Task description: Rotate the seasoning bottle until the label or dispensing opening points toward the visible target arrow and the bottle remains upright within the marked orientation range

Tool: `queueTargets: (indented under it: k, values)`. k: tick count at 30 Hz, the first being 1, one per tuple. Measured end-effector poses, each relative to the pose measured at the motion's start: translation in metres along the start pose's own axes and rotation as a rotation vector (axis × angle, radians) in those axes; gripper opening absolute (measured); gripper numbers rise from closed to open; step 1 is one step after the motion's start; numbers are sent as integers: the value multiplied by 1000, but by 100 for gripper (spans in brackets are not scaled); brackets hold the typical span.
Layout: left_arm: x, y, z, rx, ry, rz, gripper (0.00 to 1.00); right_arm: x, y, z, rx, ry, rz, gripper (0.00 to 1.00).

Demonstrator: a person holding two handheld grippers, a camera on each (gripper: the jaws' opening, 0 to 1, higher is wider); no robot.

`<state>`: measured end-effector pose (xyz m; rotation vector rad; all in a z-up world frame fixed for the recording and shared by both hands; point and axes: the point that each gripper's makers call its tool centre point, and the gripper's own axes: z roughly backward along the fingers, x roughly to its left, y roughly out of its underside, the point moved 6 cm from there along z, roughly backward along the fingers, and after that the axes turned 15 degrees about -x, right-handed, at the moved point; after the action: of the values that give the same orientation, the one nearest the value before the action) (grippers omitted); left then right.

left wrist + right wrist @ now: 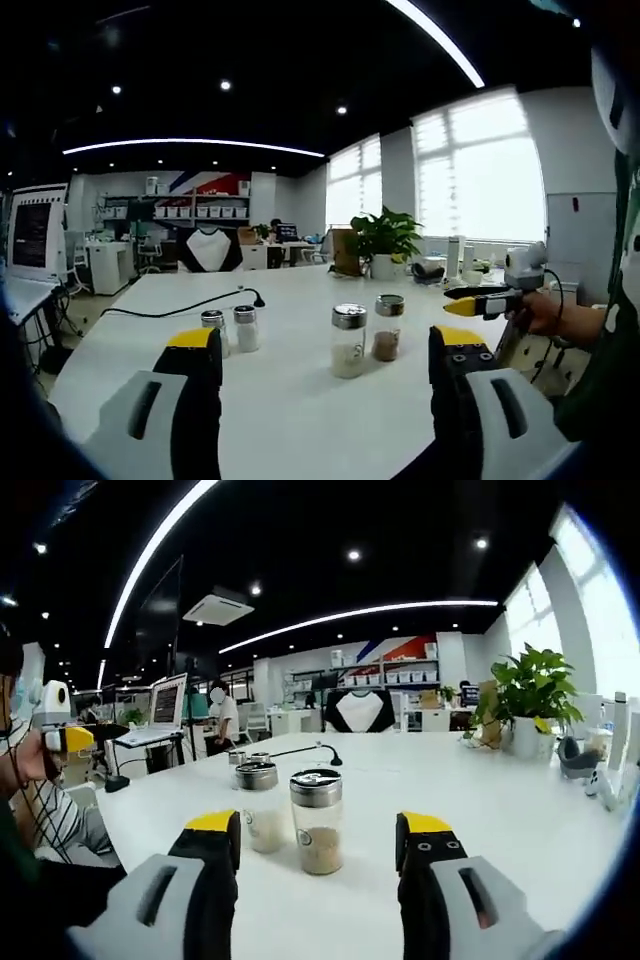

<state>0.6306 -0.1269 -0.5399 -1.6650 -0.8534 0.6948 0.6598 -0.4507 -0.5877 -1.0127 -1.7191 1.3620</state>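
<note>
The worktop [300, 400] is plain white. On it, the seasoning bottles are clear glass with silvery metal caps: one [348, 341] holds whitish grains, another [387, 328] holds brown powder. The left hand-held gripper [325, 365] has black jaws tipped with yellow on pale grey bodies; the right hand-held gripper [318, 842] has the same colours. The potted plant [385, 240] is bright green in a white pot. A black cable [190, 305] crosses the white surface.
</note>
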Motion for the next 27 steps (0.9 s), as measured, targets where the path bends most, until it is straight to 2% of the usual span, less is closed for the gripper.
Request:
queueTargets:
  k: [3, 8, 14, 16, 18, 20, 24, 27]
  values:
    - [-1, 3, -2, 6, 2, 0, 90, 3, -7, 3, -15, 8, -13, 65]
    - [-2, 2, -5, -10, 10, 4, 90, 8, -14, 4, -9, -2, 15, 67]
    - [3, 4, -10, -5, 13, 1, 89, 21, -13, 2, 46, -57, 66, 69]
    - [4, 6, -13, -3, 19, 1, 89, 28, -12, 0, -1, -80, 25, 68]
    - [5, 8, -17, 4, 24, -4, 89, 37, -4, 0, 50, -128, 22, 68]
    - [6, 10, -20, 6, 27, -6, 89, 41, -1, -1, 70, -128, 60, 68]
    - [15, 11, -31, -4, -3, 11, 89, 48, 2, -1, 66, -143, 3, 69]
    - [13, 6, -40, -13, 26, 23, 90, 49, 0, 0, 52, -126, -49, 69]
